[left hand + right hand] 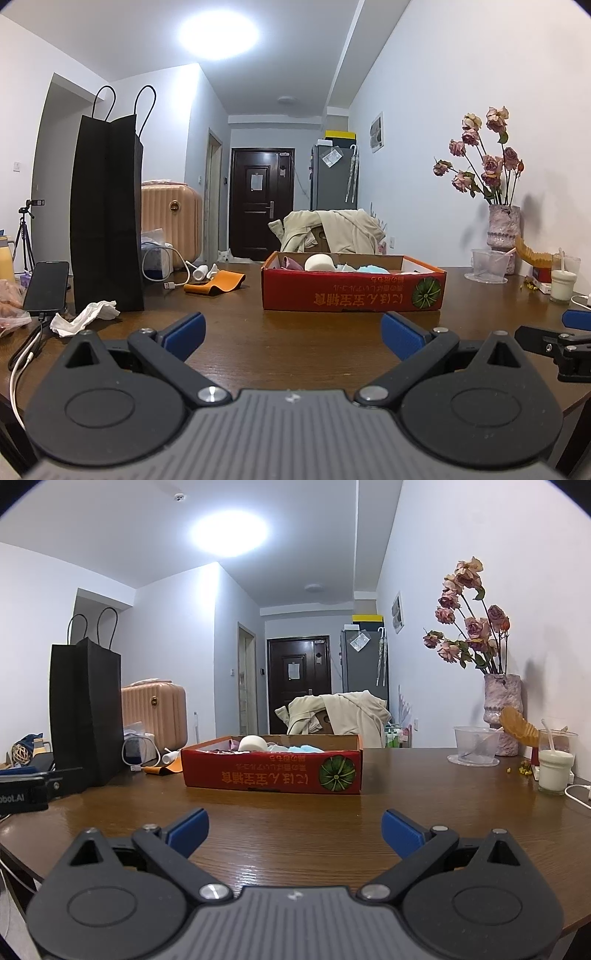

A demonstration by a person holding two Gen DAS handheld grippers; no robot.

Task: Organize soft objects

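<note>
Both grippers sit low over the brown wooden table, level, both empty. Left gripper: fingers spread wide, blue pads apart, nothing between them. Right gripper: same, fingers wide, nothing held. Red cardboard box sits on the table at 12 o'clock of the left gripper, slightly toward 1; from the right wrist view it lands at about 11–12 o'clock. Well apart from both sets of fingers. Soft objects are inside the box: a cream rounded one, a pinkish one to its 9 o'clock, a light blue one to its 3 o'clock; only tops show above the rim, so can't tell more. Right gripper's body shows at 3 o'clock in the left wrist view, just beside the left one. Black paper bag stands upright at 10 o'clock of the left gripper, crumpled white tissue at its base, phone propped at 9 o'clock of the bag. Orange leather strap lies between bag and box, with a white cable beside it. Vase of dried roses at 2 o'clock of the right gripper against the wall, clear plastic cup and glass of milk near it. Beige jacket hangs over a chair behind the box.
</note>
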